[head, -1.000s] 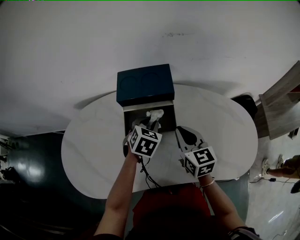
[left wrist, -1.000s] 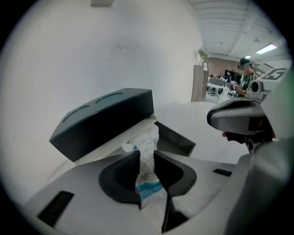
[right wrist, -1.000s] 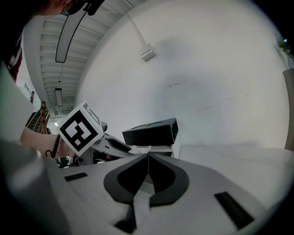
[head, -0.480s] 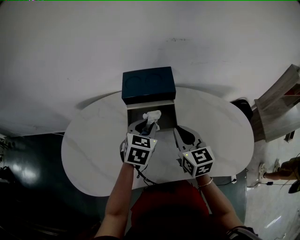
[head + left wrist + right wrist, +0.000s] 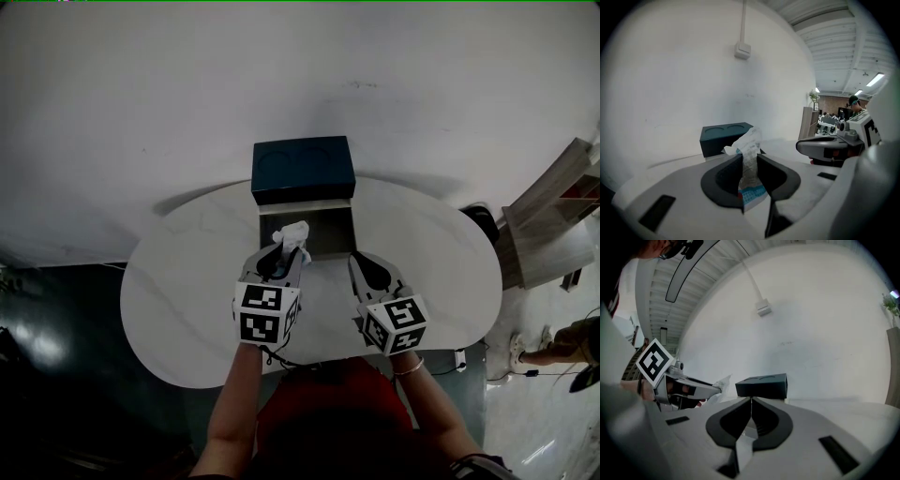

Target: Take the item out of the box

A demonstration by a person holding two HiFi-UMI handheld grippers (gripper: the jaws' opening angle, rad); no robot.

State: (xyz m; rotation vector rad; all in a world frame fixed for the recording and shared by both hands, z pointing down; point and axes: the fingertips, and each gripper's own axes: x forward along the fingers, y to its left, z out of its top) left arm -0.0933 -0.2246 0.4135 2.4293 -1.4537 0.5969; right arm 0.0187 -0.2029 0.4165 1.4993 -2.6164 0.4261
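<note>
Red top (image 5: 328, 405) worn; forearms left bare. Thin bracelet (image 5: 410, 367) noted at right wrist. Left gripper (image 5: 283, 253) and right gripper (image 5: 360, 262) built as pale grey shells with black jaws. Left cube (image 5: 265, 314) and right cube (image 5: 397, 324) white, printed with black square markers. Black cable (image 5: 271, 353) seen under left cube.

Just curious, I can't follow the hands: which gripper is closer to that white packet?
Left. The left gripper is clamped on the white packet; the right gripper, shut and empty, is off to its right, apart.

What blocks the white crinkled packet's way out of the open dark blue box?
Nothing visible. The left gripper holds the white crinkled packet at the open box's front; the dark blue lid stands behind it.
</note>
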